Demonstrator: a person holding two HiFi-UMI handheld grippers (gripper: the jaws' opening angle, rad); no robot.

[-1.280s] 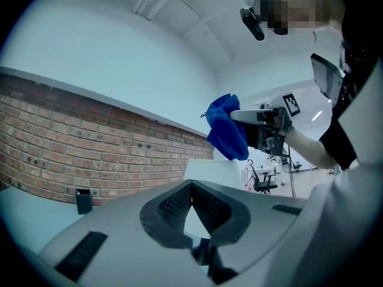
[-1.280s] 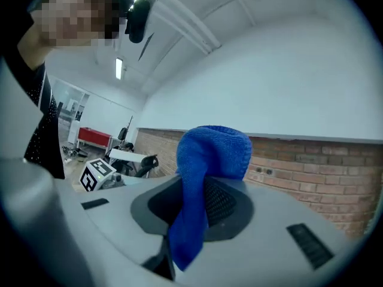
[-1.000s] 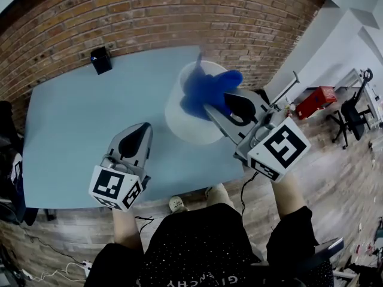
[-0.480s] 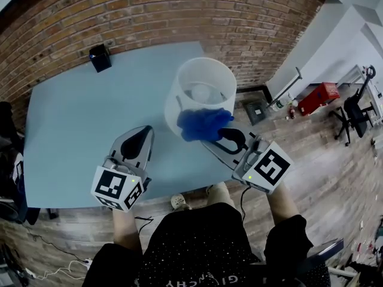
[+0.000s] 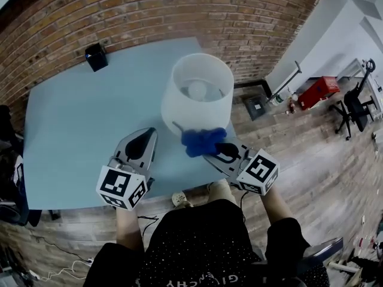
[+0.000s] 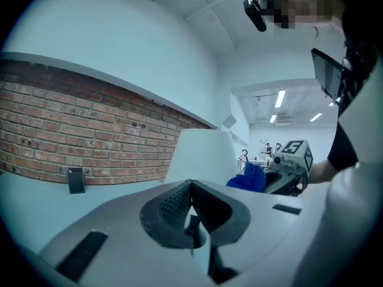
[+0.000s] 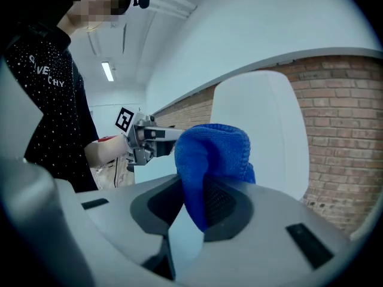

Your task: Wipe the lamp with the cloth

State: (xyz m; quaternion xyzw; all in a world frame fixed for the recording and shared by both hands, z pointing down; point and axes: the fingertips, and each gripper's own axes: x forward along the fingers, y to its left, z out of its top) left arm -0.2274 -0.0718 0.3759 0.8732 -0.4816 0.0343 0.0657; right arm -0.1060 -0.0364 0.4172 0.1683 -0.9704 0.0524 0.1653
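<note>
- The lamp (image 5: 197, 97), with a white drum shade and a bulb showing inside, stands on the pale blue table (image 5: 72, 124), at upper centre of the head view.
- The right gripper (image 5: 209, 148) comes in from the lower right of that view. Its jaws are clamped tight on a bunched blue cloth (image 5: 201, 141).
- The cloth sits at the near lower edge of the shade, below centre of the frame. Whether it presses on the shade or lies just beside it cannot be told.
- In the right gripper view the cloth bulges up out of the jaws at centre, with the white shade right behind it.
- The left gripper (image 5: 143, 137) is at lower left of the head view, over the table, beside the lamp and apart from it.
- In the left gripper view its jaws are drawn together with nothing between them.
- A small black box (image 5: 96, 57) stands at the table's far corner, upper left, before the brick wall (image 5: 149, 11).
</note>
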